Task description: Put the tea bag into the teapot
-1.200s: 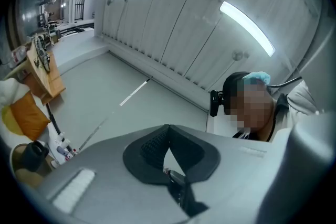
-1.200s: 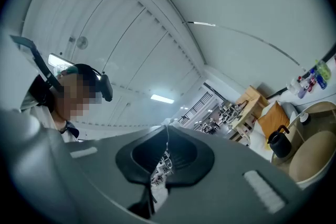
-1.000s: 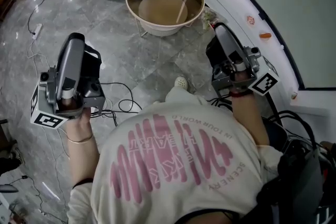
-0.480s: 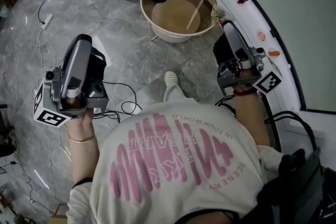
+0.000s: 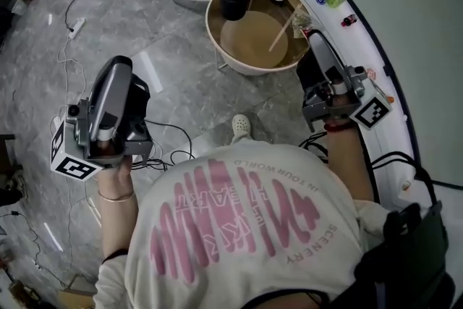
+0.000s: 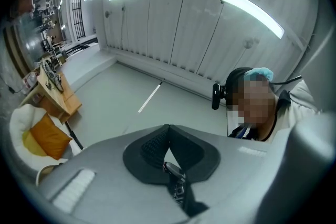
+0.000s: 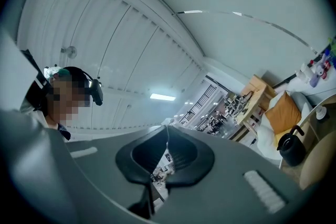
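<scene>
Left gripper [image 6: 168,125] points up at the ceiling, jaws clenched tip to tip with nothing between them. Right gripper [image 7: 167,125] is the same: jaws pressed together, empty. The black teapot [image 5: 234,0] stands at the far-left edge of the round bench [image 5: 249,71], well apart from both grippers. The tea bag is too small to pick out in any view.

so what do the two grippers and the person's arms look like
Both the left gripper and right gripper are grey rounded shells with black padded jaws, each carrying a white cube with black square markers. A bracelet circles the left wrist, a red band the right. Shirt: cream, pink print.
</scene>
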A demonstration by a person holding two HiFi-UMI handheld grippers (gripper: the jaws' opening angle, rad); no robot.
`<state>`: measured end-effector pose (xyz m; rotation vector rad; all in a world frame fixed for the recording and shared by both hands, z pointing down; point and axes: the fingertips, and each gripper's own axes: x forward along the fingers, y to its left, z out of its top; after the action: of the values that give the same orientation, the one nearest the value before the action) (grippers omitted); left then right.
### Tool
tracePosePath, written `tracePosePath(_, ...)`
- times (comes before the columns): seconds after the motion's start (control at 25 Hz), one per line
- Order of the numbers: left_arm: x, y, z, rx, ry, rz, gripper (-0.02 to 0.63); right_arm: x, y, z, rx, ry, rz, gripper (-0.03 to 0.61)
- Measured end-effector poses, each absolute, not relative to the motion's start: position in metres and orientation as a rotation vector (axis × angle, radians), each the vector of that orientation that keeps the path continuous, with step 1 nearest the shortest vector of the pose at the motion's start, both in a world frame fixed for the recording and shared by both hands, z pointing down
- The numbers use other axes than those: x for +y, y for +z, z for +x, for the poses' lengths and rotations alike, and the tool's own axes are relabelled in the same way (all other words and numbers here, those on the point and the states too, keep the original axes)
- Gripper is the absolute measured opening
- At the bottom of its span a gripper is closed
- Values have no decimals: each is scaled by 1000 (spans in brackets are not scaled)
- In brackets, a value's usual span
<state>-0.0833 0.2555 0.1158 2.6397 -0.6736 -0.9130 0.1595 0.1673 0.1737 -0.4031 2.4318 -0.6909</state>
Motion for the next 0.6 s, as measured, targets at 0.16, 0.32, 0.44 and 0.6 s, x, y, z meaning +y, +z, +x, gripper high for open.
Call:
tracePosePath(0.16, 208, 127, -81, -732, -903, 2604, 6, 115, 181, 160, 2440, -718, -373, 9)
tracePosePath(0.32, 207, 120, -81, -743, -946, 2550, 6, 118, 174, 149, 2474, -727, -365, 9)
tracePosePath(0.44, 210, 112, -75, -742, -926, 2569, 6, 122, 163, 143, 2488, -716, -348, 9)
tracePosePath(0.6, 179, 118, -60, -739, -926, 2558, 6, 90, 172, 152, 2498, -738, -345, 9)
